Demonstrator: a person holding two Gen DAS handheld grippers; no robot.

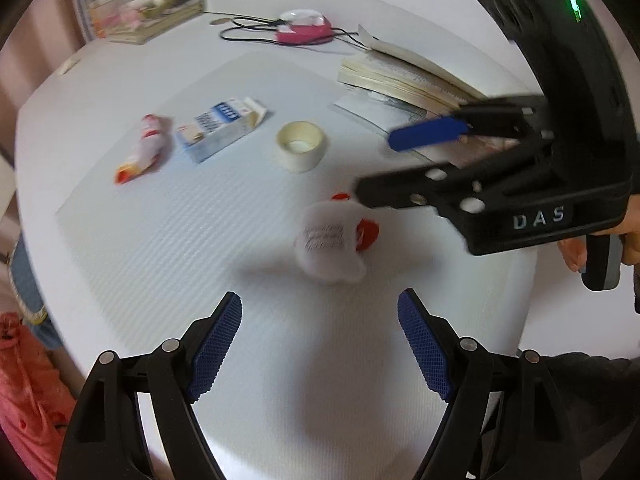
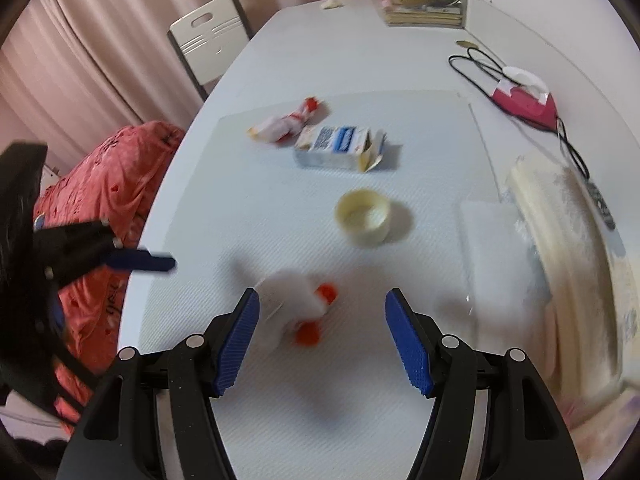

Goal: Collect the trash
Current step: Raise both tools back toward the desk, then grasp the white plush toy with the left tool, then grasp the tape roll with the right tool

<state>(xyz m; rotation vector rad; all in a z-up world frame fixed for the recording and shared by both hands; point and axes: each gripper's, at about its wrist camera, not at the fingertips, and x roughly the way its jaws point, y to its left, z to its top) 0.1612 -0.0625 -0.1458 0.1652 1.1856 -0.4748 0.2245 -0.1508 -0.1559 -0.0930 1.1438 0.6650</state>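
Crumpled white wrapper with red-orange patches, lying loose on the ribbed white mat, near the front edge of the table. Sits just ahead of the right gripper, nearer its left pad than its right, and ahead of the left gripper too. Both sets of tongs spread wide, pinching nothing.

Likely trouble: light, springy wrapper, apt to skid or spring away if nudged by one pad before the other arrives. Off-centre in the right gripper's gap, so a one-sided push seems the main risk. Both grippers converging on the same piece; possible clash of fingers. Blurred frames, suggesting fast motion, which would worsen any miss.

Further out on the mat: a roll of tape, upright on its rim face; a blue-and-white carton on its side with its top torn open; a twisted red-and-white wrapper just beside the carton. Beyond the mat: an open book, a pink device with a black cable, a clear box of oddments.

Writing: "DAS" readable on the right gripper's body in the left wrist view. Grey print on the crumpled wrapper and blue print on the carton, both too blurred to read.
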